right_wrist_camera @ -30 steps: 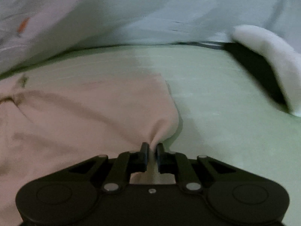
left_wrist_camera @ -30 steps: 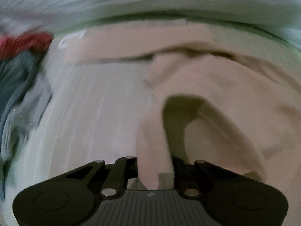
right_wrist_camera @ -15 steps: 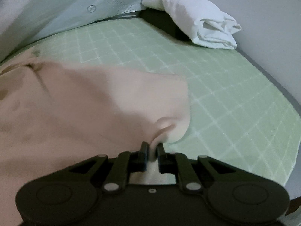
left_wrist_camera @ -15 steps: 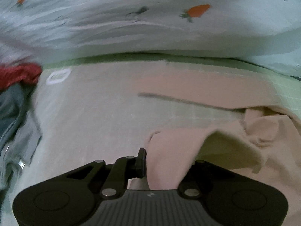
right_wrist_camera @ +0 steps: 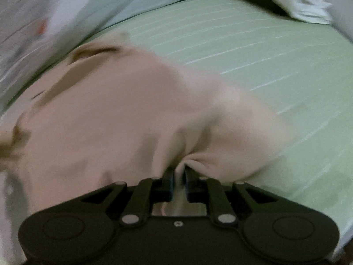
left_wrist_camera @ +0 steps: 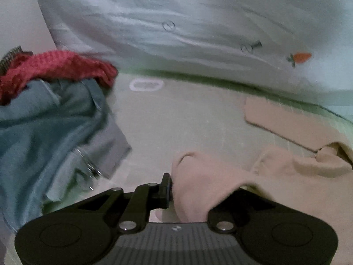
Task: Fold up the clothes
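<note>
Left gripper (left_wrist_camera: 187, 187) and right gripper (right_wrist_camera: 179, 182) opening, pink garment (right_wrist_camera: 114, 114) bunched between both jaws, spread ahead over green sheet (right_wrist_camera: 275, 55). Risk: early release, crooked fold.

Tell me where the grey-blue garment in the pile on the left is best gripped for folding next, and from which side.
Probably its loose flat corner, the part lying spread on the sheet toward the middle of the bed. Come in from the bare-sheet side, low along the surface. The rest of the grey-blue garment is bunched and partly under the red knit, so a grip there would likely drag both.
</note>
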Available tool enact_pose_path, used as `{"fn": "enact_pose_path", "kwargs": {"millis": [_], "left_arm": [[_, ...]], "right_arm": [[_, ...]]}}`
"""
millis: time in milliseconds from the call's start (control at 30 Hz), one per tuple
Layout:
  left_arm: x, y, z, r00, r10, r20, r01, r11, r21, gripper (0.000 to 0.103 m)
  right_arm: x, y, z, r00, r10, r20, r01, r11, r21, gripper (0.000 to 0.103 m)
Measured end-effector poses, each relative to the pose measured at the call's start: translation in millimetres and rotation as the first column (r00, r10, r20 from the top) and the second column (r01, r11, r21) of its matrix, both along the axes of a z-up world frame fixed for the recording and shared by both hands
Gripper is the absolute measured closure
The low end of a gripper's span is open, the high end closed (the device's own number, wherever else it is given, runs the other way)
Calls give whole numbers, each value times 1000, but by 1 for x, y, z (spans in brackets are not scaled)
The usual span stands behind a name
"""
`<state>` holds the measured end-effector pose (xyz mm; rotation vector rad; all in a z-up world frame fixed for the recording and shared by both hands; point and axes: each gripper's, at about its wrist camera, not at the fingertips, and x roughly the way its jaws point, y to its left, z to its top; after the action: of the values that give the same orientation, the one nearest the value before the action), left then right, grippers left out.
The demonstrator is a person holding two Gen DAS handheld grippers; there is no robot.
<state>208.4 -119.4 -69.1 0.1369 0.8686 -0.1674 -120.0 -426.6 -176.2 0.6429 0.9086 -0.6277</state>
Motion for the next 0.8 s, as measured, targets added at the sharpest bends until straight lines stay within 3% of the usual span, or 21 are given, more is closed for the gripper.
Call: {"fn": "enact_pose_path", "kwargs": {"millis": [67, 200, 267, 433, 567, 700, 800], "left_arm": [[-5, 6, 1, 1000, 17, -21, -17, 1000, -5, 69], [-23, 21, -7, 997, 32, -76, -35, 998, -43, 48], [-38, 28, -13, 995, 34, -96, -41, 997, -67, 36], [-88, 30, -31, 983, 17, -184, -45, 988, -146, 33], [-128, 9, -52, 964, -32, -263, -20, 981, -191, 33], [-162, -24, -71, 942, -62, -330, 0, 983, -186, 33], [-183, -47, -81, 928, -79, -364, 12, 983, -183, 33]], "right_arm": [[12, 21, -1, 997, 78, 17, -79, 997, 7, 84], [27, 51, 3, 975, 221, -16, -222, 974, -53, 52], [25, 55, 7, 969, 245, -36, -247, 966, -81, 43], [-1, 44, 31, 983, 177, 38, -165, 964, -211, 26], [-22, 16, 44, 992, 117, 56, -94, 945, -314, 20], [-30, -21, 33, 996, 92, 11, -86, 962, -258, 20], [-29, -44, 20, 990, 137, -27, -139, 965, -221, 14]]}}
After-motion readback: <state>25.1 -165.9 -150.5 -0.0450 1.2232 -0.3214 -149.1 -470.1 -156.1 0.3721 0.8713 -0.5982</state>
